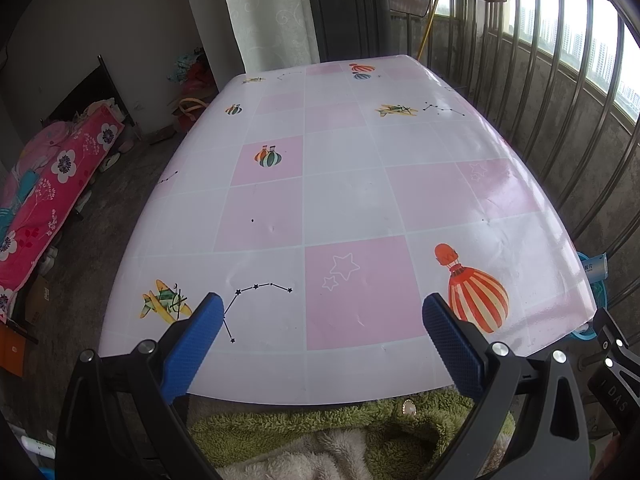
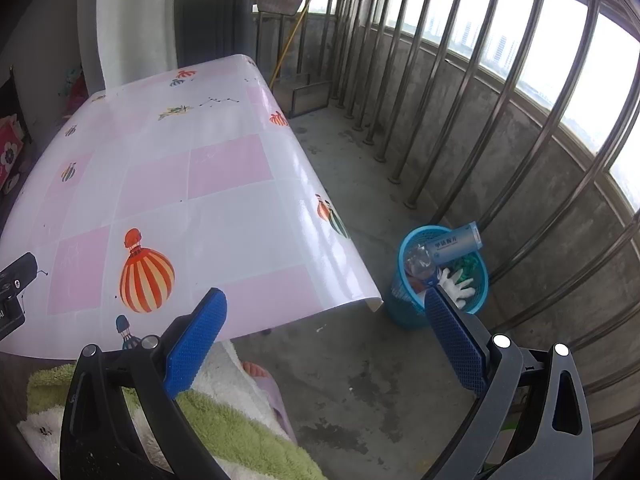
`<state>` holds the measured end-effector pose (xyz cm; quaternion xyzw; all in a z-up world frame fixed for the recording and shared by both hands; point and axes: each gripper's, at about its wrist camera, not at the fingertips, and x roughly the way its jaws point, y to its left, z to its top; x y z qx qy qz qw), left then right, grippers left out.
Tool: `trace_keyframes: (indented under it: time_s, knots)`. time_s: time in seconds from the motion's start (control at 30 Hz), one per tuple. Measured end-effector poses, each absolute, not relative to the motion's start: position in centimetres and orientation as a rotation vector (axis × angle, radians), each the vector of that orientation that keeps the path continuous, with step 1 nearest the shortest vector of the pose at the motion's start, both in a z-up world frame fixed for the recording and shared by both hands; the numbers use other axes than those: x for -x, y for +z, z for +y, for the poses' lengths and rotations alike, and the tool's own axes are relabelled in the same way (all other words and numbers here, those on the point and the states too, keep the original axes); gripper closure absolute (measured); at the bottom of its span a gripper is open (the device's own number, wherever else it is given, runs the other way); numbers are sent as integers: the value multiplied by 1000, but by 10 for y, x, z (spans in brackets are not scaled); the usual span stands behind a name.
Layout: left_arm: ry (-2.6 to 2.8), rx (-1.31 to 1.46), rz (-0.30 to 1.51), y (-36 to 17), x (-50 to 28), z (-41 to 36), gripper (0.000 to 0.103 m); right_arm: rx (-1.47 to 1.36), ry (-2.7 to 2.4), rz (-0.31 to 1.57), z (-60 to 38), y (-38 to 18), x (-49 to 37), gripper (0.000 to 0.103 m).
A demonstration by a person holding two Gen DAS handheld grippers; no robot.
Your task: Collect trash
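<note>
Left claw (image 1: 322,308): black frame, blue textured pads, spread wide with nothing between them; held over the near edge of the tabletop.

Right claw (image 2: 326,304): same build, likewise spread wide and holding nothing; positioned off the tabletop's right near corner, above the bare concrete floor (image 2: 360,380).

Tabletop (image 1: 340,200): covered in a glossy pink-and-white chequered vinyl sheet printed with hot-air balloons, small planes and star outlines. No loose items visible on its surface in either view.

Round blue plastic mesh waste basket (image 2: 404,252): stands on the floor just beside the tabletop's right near corner, close to the metal balcony railing (image 2: 500,120). Contents: a light blue and white rectangular carton (image 2: 456,244) propped across the rim, a crumpled clear plastic bottle (image 2: 418,262), a white glove (image 2: 458,286), and something green (image 2: 468,266) beneath, not identifiable.

Person: green and cream fleece garment (image 1: 320,436) at the bottom of both views; a foot in a pale purple slipper (image 2: 268,388) on the floor.

Background, left wrist view: bed with pink floral bedding (image 1: 52,196); white patterned curtain (image 1: 268,12).
</note>
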<state>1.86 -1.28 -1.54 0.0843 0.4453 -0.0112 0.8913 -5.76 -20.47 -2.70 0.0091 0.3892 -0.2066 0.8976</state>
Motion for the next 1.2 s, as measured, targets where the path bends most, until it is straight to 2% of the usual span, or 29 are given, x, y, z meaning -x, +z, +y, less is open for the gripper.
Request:
trace_keyframes:
  time_s: [1.2]
  knots:
    - [-4,-162,929,-14,-16,-9,6,-21,-435,799,-201,-27,59,8]
